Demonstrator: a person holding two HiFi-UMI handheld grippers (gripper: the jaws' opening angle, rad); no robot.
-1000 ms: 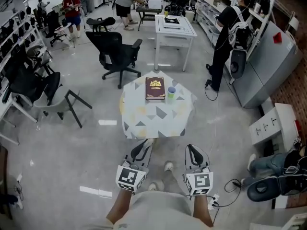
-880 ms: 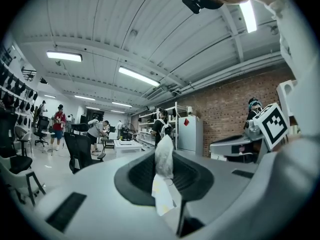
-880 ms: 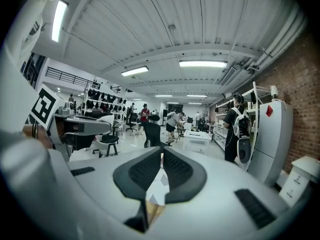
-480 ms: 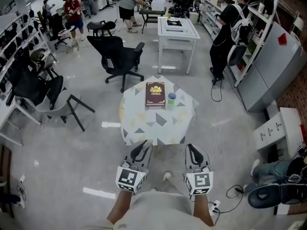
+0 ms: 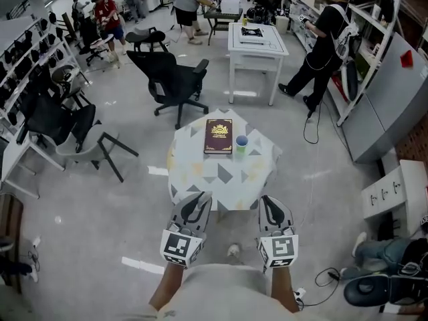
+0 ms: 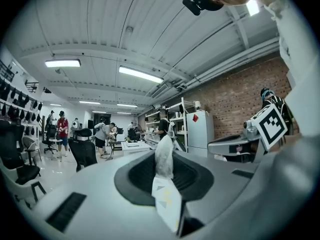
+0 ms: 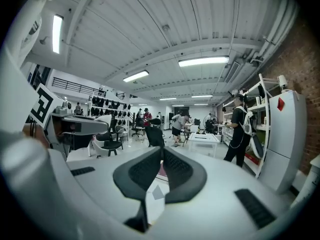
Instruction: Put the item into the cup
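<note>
A blue-and-green cup [image 5: 241, 143] stands beside a dark red book [image 5: 219, 136] on a small table with a patterned cloth [image 5: 200, 172]. Both grippers are held level at the table's near edge, short of the cup. My left gripper [image 5: 202, 197] is shut on a pale, blurred item [image 6: 163, 151] that sticks up past the jaw tips in the left gripper view. What the item is I cannot make out. My right gripper [image 5: 266, 198] has its pads meeting at the tips [image 7: 162, 151], with nothing between them. Cloth shows through the slot below the tips.
A black office chair [image 5: 175, 82] and a white table [image 5: 257, 42] stand beyond the small table. A tipped grey chair [image 5: 87, 142] lies to the left. A person in black [image 5: 326, 35] stands by the shelves, next to a grey cabinet [image 5: 391, 92]; other people are further back.
Both grippers have come forward together up to the small table's near edge. Their jaws look the same. The person in black has stepped further away.
</note>
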